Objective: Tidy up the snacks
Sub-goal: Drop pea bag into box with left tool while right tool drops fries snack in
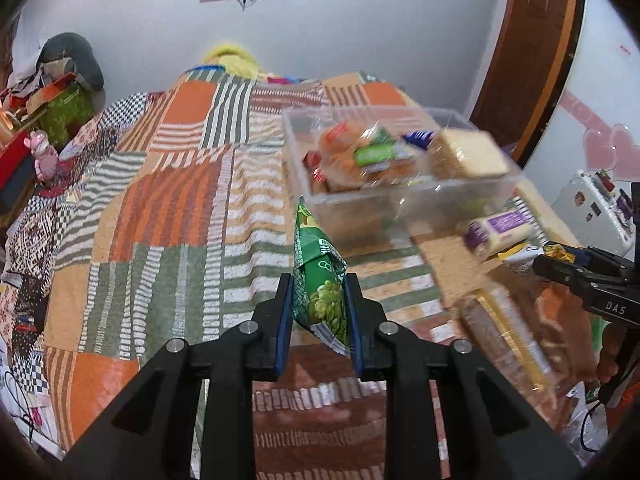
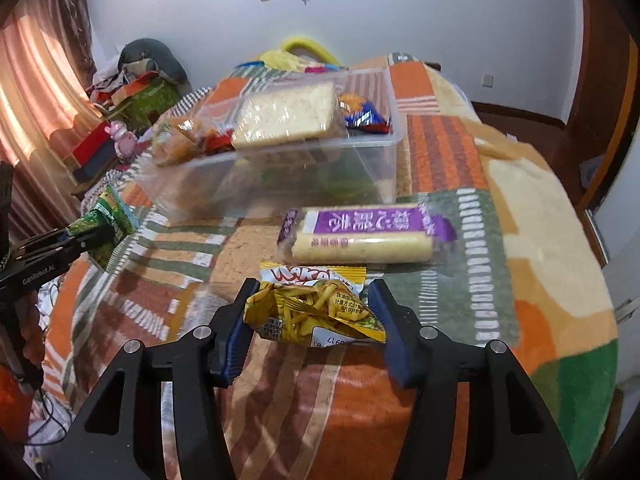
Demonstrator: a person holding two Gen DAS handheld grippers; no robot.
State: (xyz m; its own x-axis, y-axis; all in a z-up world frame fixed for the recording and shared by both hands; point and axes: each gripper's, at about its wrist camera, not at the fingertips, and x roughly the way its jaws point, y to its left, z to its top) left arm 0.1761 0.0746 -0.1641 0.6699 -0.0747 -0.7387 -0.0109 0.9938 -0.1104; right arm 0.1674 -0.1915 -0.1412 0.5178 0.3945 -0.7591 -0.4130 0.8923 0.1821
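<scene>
My left gripper (image 1: 318, 280) is shut on a green snack packet (image 1: 320, 280) and holds it above the patchwork blanket, in front of a clear plastic box (image 1: 400, 196). The box holds bread, a bun bag and small packets. My right gripper (image 2: 312, 290) is shut on a yellow fries-snack bag (image 2: 312, 308), held above the blanket. A purple-labelled cake bar (image 2: 364, 234) lies between it and the clear box (image 2: 280, 168). The left gripper with the green packet (image 2: 104, 216) shows at the left of the right wrist view. The right gripper (image 1: 560, 264) shows at the right of the left wrist view.
A bed with an orange, green and white patchwork blanket (image 1: 160, 208) bears everything. A large bagged loaf (image 1: 520, 332) lies at the right in the left wrist view. Cluttered boxes and a pink toy (image 1: 40, 156) stand beside the bed's left edge. A wooden door (image 1: 532, 56) is far right.
</scene>
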